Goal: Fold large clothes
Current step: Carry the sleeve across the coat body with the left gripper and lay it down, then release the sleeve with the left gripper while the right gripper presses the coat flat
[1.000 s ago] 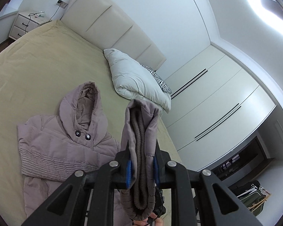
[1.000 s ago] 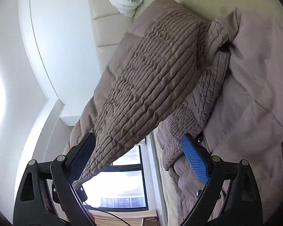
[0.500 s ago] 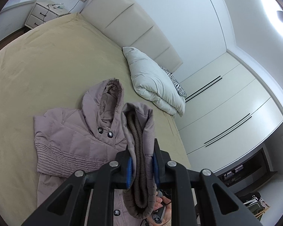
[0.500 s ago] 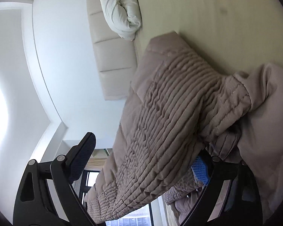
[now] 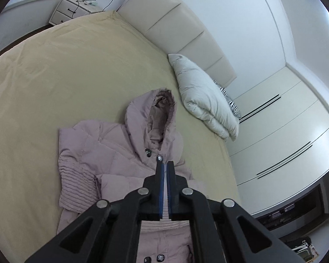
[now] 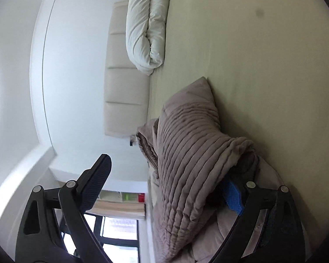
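Left claw [image 5: 164,164]: jaws closing, blue pads nearly together, only a thin gap between them. No fabric in that gap; nothing gripped.

Jacket [image 5: 111,153] lies flat on the bed [image 5: 54,70], directly below and ahead of the left claw. Hood [image 5: 158,114] points away from the claw, toward the headboard [image 5: 177,28]. Claw tips sit over the collar area, next to the snap buttons under the hood. One ribbed sleeve [image 5: 76,184] is folded across the body, left of the claw. More ribbed fabric shows under the claw's base, plus the front placket with two buttons near the bottom edge of the view.

Right claw [image 6: 168,182]: jaws spread wide, not clamped. View is rolled sideways, so the bed surface fills the right side of the frame. The ribbed sleeve [image 6: 190,164] lies bunched in the span between the two fingers. The blue-padded finger [image 6: 232,195] is tucked against or under the sleeve fabric; can't tell if it touches. The other finger hangs free, well apart from the cloth, with wall behind it.

Folded white duvet [image 5: 206,107] lies ahead-right of the left claw, near the hood but apart from it; a zebra-print pillow [image 5: 230,100] peeks out behind it. Nightstand [image 5: 74,11] is far ahead-left, past the bed corner. Wardrobe doors [image 5: 278,135] are off to the right.
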Tool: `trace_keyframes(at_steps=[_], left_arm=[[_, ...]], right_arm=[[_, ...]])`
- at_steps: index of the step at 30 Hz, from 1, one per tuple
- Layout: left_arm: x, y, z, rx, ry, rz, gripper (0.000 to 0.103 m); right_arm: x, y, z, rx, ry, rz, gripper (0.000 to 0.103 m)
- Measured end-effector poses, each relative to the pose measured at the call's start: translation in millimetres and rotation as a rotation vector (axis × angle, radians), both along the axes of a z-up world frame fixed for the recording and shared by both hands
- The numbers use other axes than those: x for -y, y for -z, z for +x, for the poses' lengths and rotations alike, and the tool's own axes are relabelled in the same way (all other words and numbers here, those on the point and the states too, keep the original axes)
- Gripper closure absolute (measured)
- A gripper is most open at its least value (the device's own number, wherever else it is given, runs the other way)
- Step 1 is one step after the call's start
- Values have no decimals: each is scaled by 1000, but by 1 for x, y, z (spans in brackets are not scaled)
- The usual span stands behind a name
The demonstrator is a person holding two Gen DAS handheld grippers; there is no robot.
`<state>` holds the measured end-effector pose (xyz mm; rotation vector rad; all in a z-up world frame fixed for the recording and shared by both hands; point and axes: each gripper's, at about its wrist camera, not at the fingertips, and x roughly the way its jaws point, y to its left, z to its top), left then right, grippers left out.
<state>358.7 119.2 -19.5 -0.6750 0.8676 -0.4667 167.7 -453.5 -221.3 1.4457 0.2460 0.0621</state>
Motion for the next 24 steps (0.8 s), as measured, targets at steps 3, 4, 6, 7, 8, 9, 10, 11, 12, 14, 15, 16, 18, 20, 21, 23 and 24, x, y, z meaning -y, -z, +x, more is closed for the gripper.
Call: trace_keyframes(at_steps=[3, 4, 6, 7, 8, 9, 10, 11, 12, 14, 15, 16, 18, 20, 21, 23, 24], left_arm=[[23, 43, 4, -98, 41, 72, 48], [29, 61, 5, -135, 44, 92, 46], [34, 94, 9, -197, 35, 145, 46], [34, 105, 10, -214, 11, 183, 46], [32, 116, 11, -228, -13, 207, 45], [29, 126, 11, -243, -27, 206, 45], [27, 133, 12, -253, -29, 180, 44], [26, 136, 12, -256, -27, 165, 44], [27, 136, 12, -249, -18, 164, 40], [33, 132, 13, -220, 14, 175, 36], [35, 128, 12, -205, 31, 181, 36], [39, 125, 13, -194, 46, 189, 36], [46, 125, 15, -192, 70, 217, 39], [54, 132, 19, -229, 84, 261, 55], [53, 136, 21, -243, 80, 261, 61], [49, 141, 23, -261, 69, 233, 73], [47, 142, 24, -262, 69, 226, 81]], right_arm=[[-12, 6, 14, -40, -35, -14, 10], [-13, 7, 15, -44, -42, -14, 10], [-12, 7, 15, -46, -66, -22, 10], [-20, 8, 4, -49, -75, -31, 10], [-19, 7, 3, -48, -86, -37, 10], [-19, 7, 1, -50, -97, -43, 10], [-20, 7, 2, -56, -114, -55, 10], [-22, 6, 3, -65, -130, -74, 10], [-26, 4, -4, -72, -138, -87, 10], [-31, 1, -3, -86, -145, -114, 10], [-32, 1, -3, -89, -145, -122, 10], [-34, 0, -2, -93, -147, -132, 10], [-38, -2, 0, -110, -157, -161, 10], [-41, -4, 5, -117, -169, -185, 10], [-42, -5, 5, -118, -174, -188, 10], [-43, -5, 4, -112, -182, -183, 10], [-43, -6, 4, -111, -185, -183, 10]])
